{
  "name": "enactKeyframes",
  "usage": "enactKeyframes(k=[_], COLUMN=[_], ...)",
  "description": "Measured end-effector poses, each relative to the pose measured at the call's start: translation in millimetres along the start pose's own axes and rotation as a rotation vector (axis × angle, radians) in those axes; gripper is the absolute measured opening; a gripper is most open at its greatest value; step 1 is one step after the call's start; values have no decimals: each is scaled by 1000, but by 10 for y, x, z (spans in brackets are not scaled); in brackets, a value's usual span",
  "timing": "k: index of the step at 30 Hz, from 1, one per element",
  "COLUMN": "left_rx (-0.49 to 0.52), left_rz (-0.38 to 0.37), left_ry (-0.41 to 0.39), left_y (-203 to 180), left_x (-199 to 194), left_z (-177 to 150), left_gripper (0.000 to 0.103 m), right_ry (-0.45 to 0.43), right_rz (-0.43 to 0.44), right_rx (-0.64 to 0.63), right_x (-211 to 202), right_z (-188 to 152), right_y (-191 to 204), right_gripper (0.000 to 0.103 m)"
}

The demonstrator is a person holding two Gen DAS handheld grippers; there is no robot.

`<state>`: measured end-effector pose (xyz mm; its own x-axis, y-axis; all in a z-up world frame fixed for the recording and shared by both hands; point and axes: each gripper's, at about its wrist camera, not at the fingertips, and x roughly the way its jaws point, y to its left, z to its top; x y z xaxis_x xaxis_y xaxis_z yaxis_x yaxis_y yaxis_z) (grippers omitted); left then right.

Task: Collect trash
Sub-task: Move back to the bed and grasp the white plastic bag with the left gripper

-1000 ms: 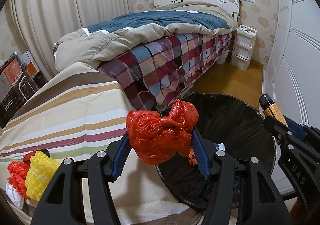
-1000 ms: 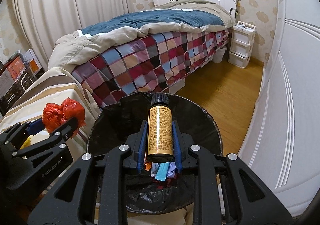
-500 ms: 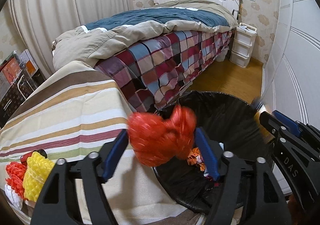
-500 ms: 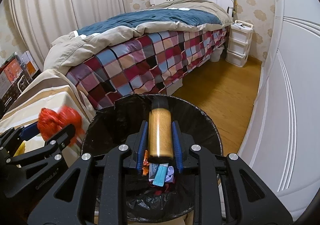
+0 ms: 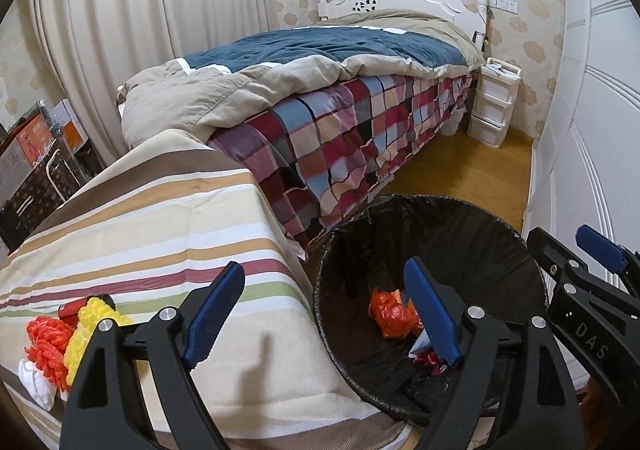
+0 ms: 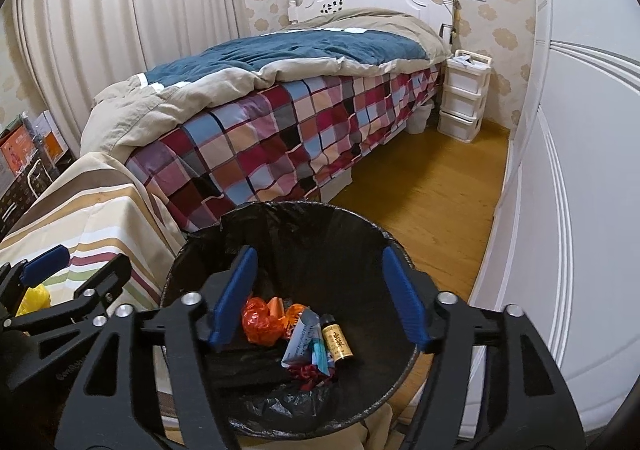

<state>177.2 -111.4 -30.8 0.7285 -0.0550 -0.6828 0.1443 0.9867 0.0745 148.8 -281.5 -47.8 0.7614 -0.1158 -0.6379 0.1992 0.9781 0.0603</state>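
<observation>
A bin lined with a black bag (image 5: 448, 218) (image 6: 320, 218) stands beside the striped table. Inside it lie a crumpled red plastic bag (image 5: 390, 314) (image 6: 262, 320), a gold bottle with a black cap (image 6: 336, 342) and other wrappers. My left gripper (image 5: 324, 314) hangs over the table's edge and the bin's left rim, its jaws opening with nothing between them. My right gripper (image 6: 318, 300) hovers above the bin, its jaws opening too, empty, the bottle lying far below them. Each gripper shows at the edge of the other's view.
On the striped tablecloth (image 5: 160, 218) at the near left sit yellow, orange and white foam nets (image 5: 60, 338). A bed with a checked cover (image 5: 360, 130) lies behind, white drawers (image 5: 494, 106) by the headboard, a white wardrobe (image 6: 580, 170) on the right, boxes at far left.
My left gripper opened and the red bag fell into the bin. My right gripper opened and the gold bottle dropped into the bin. Neither hand shifted much.
</observation>
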Motion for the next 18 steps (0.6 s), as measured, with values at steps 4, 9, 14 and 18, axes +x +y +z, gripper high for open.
enactKeyframes(k=[4, 9, 14, 18], left_rx=[-18, -35, -48, -79], left_rz=[20, 29, 55, 84], left_ry=[-6, -8, -9, -8], left_y=[75, 223, 418, 649], left_x=[-98, -248, -418, -550], left_z=[-2, -59, -168, -299], left_gripper=[85, 87, 87, 87], right_ry=[-1, 2, 6, 15], right_rz=[-2, 6, 28, 62], right_rx=[-5, -5, -21, -28], right_x=[-64, -156, -298, -399], right_z=[-8, -52, -154, -246], right_y=[14, 57, 201, 341], right_gripper=[77, 79, 80, 80])
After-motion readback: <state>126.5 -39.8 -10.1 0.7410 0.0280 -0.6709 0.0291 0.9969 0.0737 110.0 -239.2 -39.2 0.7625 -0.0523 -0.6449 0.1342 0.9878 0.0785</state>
